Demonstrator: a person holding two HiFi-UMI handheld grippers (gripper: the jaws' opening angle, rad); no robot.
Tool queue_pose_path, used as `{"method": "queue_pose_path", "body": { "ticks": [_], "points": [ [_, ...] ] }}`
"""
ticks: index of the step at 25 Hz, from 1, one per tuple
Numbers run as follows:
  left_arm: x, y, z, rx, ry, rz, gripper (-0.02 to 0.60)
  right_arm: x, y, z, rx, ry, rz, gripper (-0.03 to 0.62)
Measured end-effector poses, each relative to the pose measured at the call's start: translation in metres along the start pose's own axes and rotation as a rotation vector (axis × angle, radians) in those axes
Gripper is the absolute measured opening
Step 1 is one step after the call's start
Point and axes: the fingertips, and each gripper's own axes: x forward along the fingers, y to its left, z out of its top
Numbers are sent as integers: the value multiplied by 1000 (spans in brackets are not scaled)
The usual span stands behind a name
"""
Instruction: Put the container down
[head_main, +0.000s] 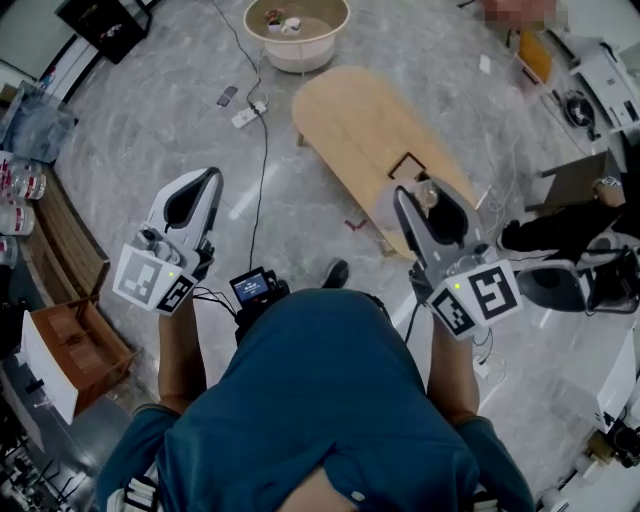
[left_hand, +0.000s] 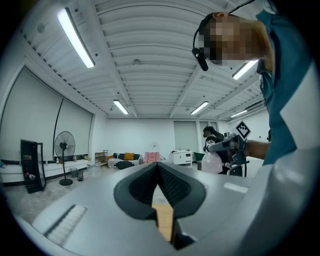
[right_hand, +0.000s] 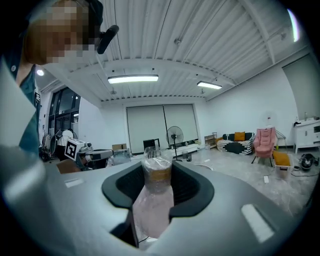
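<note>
Firmly, the dark pads (right_hand: 187, 187) of our right gripper (right_hand: 158, 186) were clamped on the container (right_hand: 157, 172), a clear pot with a brown band wrapped in thin plastic. It stuck out past the jaw tips, off any surface. From the head view it hung over the near end of the oval wooden table (head_main: 360, 120). Our left gripper (left_hand: 159, 172) had its jaws pressed together on nothing, out to the left above the grey marble floor (head_main: 150, 120). Beyond the table's far end stood a white basin (head_main: 300, 58).
</note>
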Motion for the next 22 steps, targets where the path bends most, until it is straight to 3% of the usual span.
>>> {"method": "queue_pose_path", "body": {
  "ticks": [7, 12, 22],
  "points": [
    [26, -10, 3, 9, 15, 56, -3, 7, -37, 3, 7, -2, 60, 153],
    [42, -9, 3, 14, 30, 47, -3, 11, -51, -3, 32, 2, 55, 153],
    [101, 14, -1, 16, 23, -103, -3, 26, -70, -6, 54, 4, -61, 153]
  ]
}}
